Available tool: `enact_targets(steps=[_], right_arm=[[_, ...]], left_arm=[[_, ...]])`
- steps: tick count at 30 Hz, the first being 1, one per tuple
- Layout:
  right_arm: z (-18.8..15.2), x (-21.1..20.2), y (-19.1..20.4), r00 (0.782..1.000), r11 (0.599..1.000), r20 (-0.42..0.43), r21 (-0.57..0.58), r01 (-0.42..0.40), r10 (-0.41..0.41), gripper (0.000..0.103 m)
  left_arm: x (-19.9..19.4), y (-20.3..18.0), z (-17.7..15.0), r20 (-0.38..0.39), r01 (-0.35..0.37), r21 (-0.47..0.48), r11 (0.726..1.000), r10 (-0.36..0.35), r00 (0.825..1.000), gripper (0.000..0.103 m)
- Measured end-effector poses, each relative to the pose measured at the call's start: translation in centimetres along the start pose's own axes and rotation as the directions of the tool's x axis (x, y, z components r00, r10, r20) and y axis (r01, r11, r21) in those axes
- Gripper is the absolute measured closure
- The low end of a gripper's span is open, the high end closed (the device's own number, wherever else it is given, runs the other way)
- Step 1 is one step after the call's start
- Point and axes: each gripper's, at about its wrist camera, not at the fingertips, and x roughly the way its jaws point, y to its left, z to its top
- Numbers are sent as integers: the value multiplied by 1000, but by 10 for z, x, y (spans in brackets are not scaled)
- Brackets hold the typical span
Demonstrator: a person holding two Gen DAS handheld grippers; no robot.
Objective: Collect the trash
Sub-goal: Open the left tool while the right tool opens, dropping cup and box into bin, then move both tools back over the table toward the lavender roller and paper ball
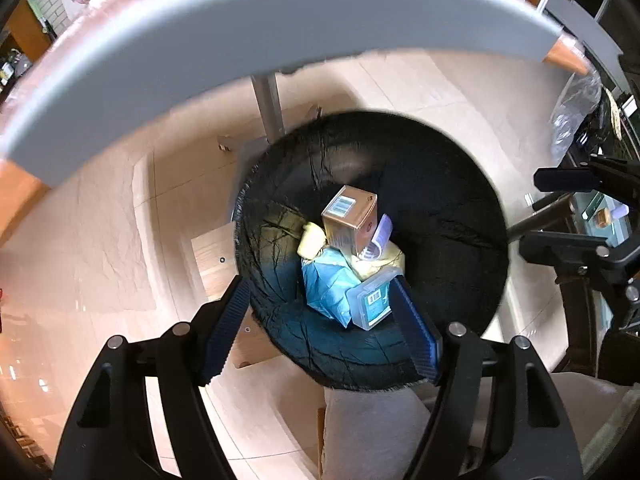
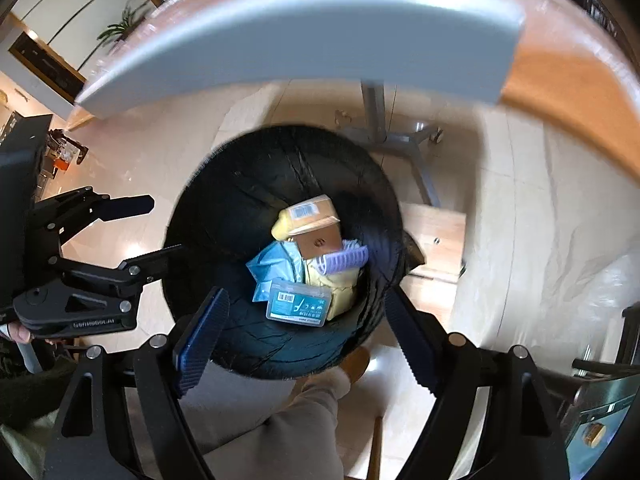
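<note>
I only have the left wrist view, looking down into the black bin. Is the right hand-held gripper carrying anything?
Observer: No. The right hand-held gripper is open and empty above the black bin.
Operator: And my left one, seen from outside?
Observer: The left hand-held gripper is open too, with nothing between its fingers.
Operator: What is the purple thing by the brown box?
Observer: The purple item shows a row of ridges along its length, beside the brown box.
</note>
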Motion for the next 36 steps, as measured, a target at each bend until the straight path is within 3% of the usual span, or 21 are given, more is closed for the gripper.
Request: enact_targets(steps=[3, 6, 8, 10, 11, 13, 14, 16, 18, 23, 31, 36], right_arm=[[-1, -45, 8, 993, 999, 114, -38, 28, -23, 19], [5, -91, 13, 964, 996, 259, -56, 74, -57, 10], [14, -122, 10, 929, 996, 364, -32, 78, -61, 4], [26, -151, 1, 876, 999, 480, 24, 41, -47, 4], [33, -159, -4, 854, 999, 518, 49, 15, -38, 4], [47, -170, -16, 825, 995, 563, 98, -10, -47, 4], [60, -171, -24, 830, 990, 549, 142, 22, -97, 4], [76, -166, -31, 844, 981, 512, 178, 78, -160, 4], [92, -162, -39, 843, 975, 501, 188, 116, -196, 4], [122, -139, -54, 857, 970, 464, 193, 148, -224, 4], [173, -94, -81, 883, 957, 388, 218, 192, -265, 4], [199, -69, -103, 892, 944, 348, 256, 206, -289, 4]], left_arm=[[-36, 1, 0, 74, 34, -14, 999, -33, 997, 30], [-81, 3, 7, 185, 56, -36, 998, -49, 982, 16], [-111, 7, 15, 278, 51, -53, 997, -34, 960, 9], [-140, 11, 28, 383, 40, -70, 997, -10, 924, 4], [-150, 15, 36, 424, 35, -79, 996, 2, 906, 2], [-159, 20, 52, 460, 31, -100, 994, 19, 888, 2], [-160, 25, 65, 466, 44, -112, 993, 14, 884, 2], [-155, 33, 86, 447, 68, -131, 989, -2, 895, 2], [-145, 35, 106, 432, 61, -137, 989, 4, 902, 2], [-120, 35, 141, 413, 19, -125, 992, 34, 910, 2], [-75, 50, 194, 302, 18, -215, 976, 49, 952, 2], [-51, 59, 217, 263, 9, -243, 970, 57, 963, 2]])
